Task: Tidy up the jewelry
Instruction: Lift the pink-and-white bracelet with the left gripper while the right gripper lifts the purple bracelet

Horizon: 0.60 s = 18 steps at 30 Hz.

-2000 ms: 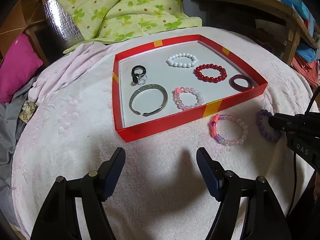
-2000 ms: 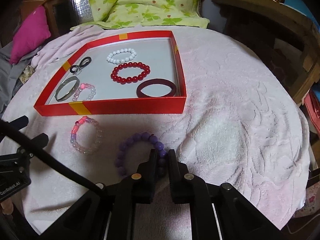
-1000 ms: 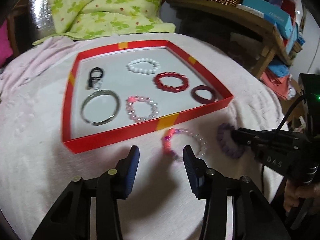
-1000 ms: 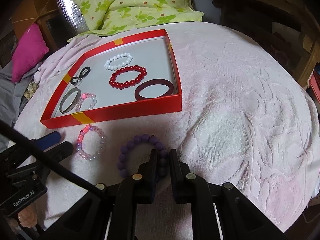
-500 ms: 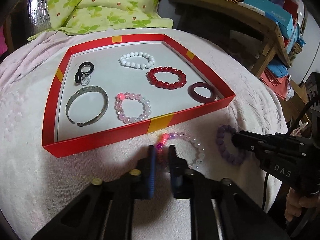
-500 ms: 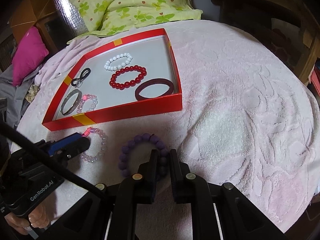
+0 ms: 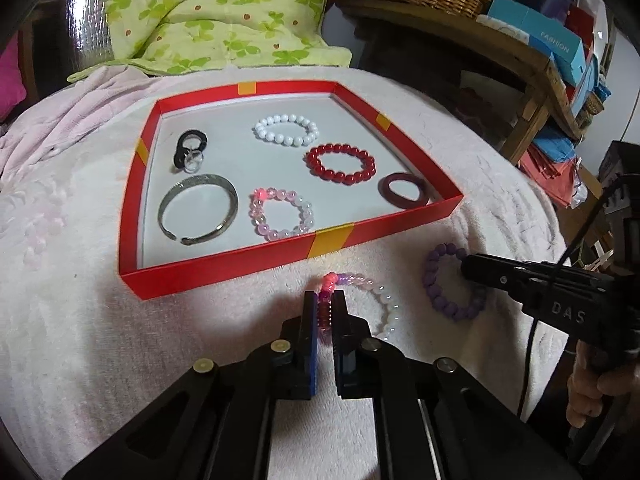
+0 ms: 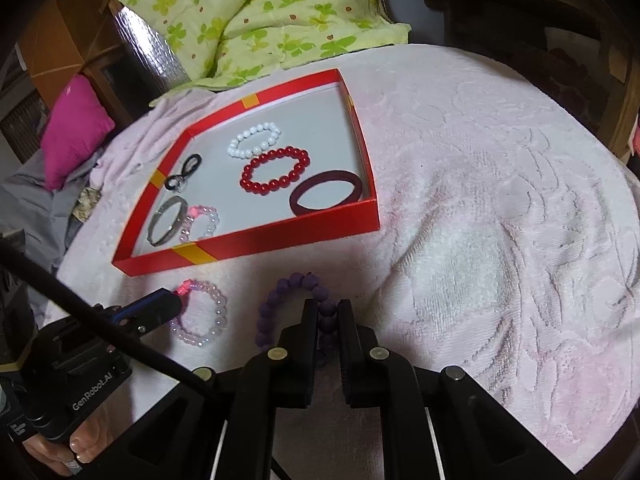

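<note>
A red tray [image 7: 224, 276] [image 8: 248, 246] on the pink blanket holds several bracelets and rings. Two bracelets lie on the blanket in front of it. My left gripper [image 7: 325, 304] [image 8: 176, 300] is shut on the pink and clear bead bracelet [image 7: 376, 300] [image 8: 208, 320], pinching its left side. My right gripper [image 8: 328, 312] [image 7: 466, 266] is shut on the purple bead bracelet [image 8: 288, 284] [image 7: 436, 280], pinching its right side.
In the tray are a white bead bracelet [image 7: 286, 130], a red bead bracelet [image 7: 340, 162], a dark maroon bangle [image 7: 404, 192], a silver cuff [image 7: 198, 210], a pink bead bracelet [image 7: 280, 214] and black and clear rings [image 7: 190, 150]. Green quilt [image 7: 208, 16] behind. Wooden shelf [image 7: 520, 64] at right.
My left gripper moved right and forward to the pink and clear bracelet and closed on it. My right gripper stayed shut on the purple bracelet.
</note>
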Motion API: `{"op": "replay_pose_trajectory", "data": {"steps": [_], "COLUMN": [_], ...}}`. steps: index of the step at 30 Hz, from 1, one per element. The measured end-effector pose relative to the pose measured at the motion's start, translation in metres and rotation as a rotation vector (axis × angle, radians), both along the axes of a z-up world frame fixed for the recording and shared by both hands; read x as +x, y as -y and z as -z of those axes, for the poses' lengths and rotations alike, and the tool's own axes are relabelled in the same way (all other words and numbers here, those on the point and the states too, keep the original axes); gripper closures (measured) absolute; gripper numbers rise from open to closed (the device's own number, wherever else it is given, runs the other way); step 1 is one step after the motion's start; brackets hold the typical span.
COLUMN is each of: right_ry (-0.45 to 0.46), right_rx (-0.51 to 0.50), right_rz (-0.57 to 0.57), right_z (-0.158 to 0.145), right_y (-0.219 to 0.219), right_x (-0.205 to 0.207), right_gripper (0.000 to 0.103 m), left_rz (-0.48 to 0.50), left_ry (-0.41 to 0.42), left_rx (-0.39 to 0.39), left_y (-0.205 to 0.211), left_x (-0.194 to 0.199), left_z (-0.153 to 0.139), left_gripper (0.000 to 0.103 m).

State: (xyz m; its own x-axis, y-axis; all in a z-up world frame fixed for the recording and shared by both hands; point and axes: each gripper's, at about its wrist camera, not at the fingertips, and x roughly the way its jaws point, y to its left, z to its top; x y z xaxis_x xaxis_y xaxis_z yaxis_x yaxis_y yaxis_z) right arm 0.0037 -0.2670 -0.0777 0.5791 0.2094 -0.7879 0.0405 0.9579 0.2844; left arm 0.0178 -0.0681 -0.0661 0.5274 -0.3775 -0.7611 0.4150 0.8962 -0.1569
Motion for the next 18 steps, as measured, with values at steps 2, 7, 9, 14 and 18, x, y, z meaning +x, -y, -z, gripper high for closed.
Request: {"op": "replay_pose_trajectory", "data": {"steps": [2, 7, 9, 14, 18], "right_ry": [0.01, 0.034, 0.042, 0.045, 0.054], "right_rx": [0.017, 0.057, 0.069, 0.089, 0.096], "right_rz": [0.003, -0.004, -0.008, -0.016, -0.018], "right_z": [-0.002, -0.008, -0.009, -0.01, -0.011], "right_y": [0.002, 0.002, 0.001, -0.003, -0.007], "right_x": [0.0, -0.001, -0.001, -0.002, -0.001], "right_gripper": [0.093, 0.093, 0.092, 0.093, 0.093], "left_rz": [0.003, 0.005, 0.008, 0.018, 0.004], "left_ry": [0.017, 0.033, 0.046, 0.07, 0.084], "left_rx": [-0.008, -0.034, -0.043, -0.06, -0.079], "left_y": [-0.002, -0.009, -0.013, -0.019, -0.027], "left_x": [-0.002, -0.007, -0.01, -0.019, -0.018], "left_z": [-0.005, -0.015, -0.02, -0.029, -0.036], "left_gripper": [0.096, 0.096, 0.096, 0.096, 0.096]}}
